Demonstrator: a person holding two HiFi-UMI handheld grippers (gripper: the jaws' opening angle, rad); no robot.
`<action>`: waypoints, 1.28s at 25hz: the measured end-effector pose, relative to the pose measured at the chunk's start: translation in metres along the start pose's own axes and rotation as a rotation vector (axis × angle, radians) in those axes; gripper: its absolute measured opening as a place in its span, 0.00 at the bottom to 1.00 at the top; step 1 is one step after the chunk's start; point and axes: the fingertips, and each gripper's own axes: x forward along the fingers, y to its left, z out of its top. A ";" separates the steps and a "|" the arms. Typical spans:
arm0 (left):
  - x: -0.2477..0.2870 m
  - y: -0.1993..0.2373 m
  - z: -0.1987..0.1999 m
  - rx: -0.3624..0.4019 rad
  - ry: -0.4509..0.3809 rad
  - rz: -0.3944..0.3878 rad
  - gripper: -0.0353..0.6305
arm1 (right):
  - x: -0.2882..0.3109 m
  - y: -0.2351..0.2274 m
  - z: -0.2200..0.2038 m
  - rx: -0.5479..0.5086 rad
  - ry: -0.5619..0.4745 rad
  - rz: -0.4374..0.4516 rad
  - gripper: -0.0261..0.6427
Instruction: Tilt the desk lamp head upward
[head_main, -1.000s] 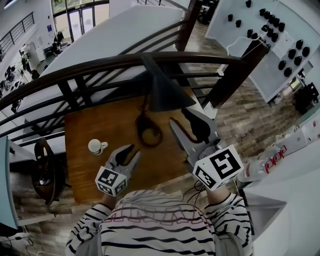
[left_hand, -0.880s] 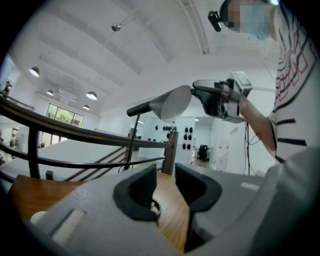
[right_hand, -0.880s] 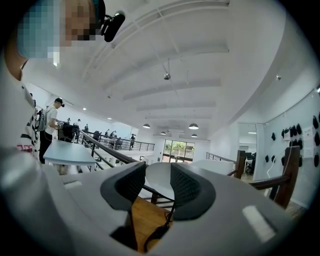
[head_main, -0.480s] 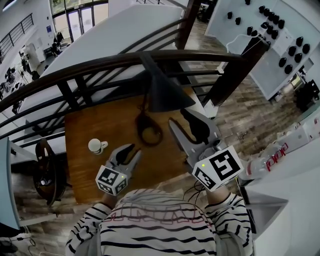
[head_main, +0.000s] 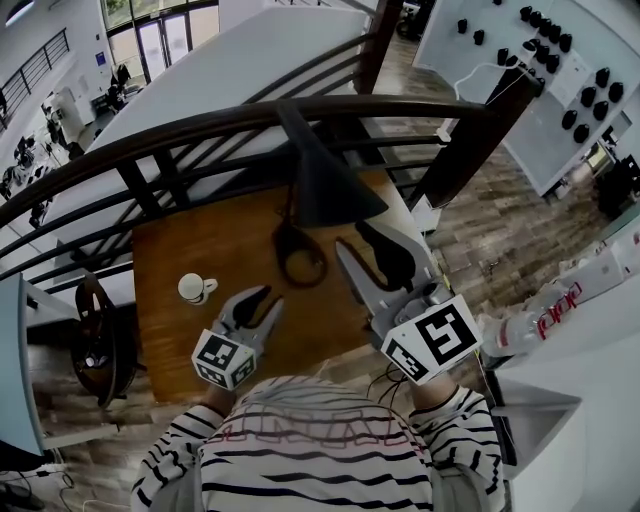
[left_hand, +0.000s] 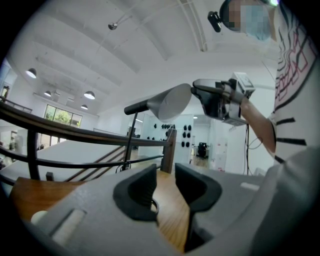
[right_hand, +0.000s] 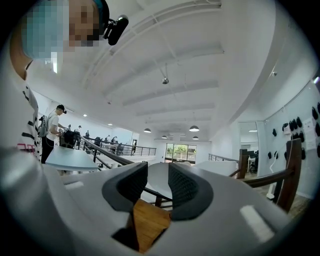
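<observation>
Nearest, the left gripper (head_main: 268, 298) hovers over the wooden bench (head_main: 170, 250), its fingers (left_hand: 137, 192) apart with nothing between them. The right gripper (head_main: 355, 236) reaches further, up to the lamp head (head_main: 325, 180). Its fingers (right_hand: 184, 187) have just been closing but stand apart, with the shade's wide rim between them and no visible pinch. The lamp head is a cone, its long axis close to level, wide mouth toward the person, narrow end toward the railing (head_main: 180, 135). Its dark ring base (head_main: 298, 257) lies below on the bench, and a mug (head_main: 195, 290) stands left of it.
</observation>
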 end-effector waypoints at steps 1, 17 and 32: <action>0.000 -0.002 -0.001 0.001 0.002 0.002 0.23 | -0.001 0.000 -0.001 0.001 -0.005 0.002 0.23; -0.007 -0.029 -0.009 0.008 0.011 0.053 0.23 | -0.024 -0.001 -0.046 0.061 -0.060 0.000 0.22; -0.001 -0.082 -0.031 -0.001 0.028 0.070 0.23 | -0.077 -0.018 -0.083 0.159 -0.101 -0.044 0.20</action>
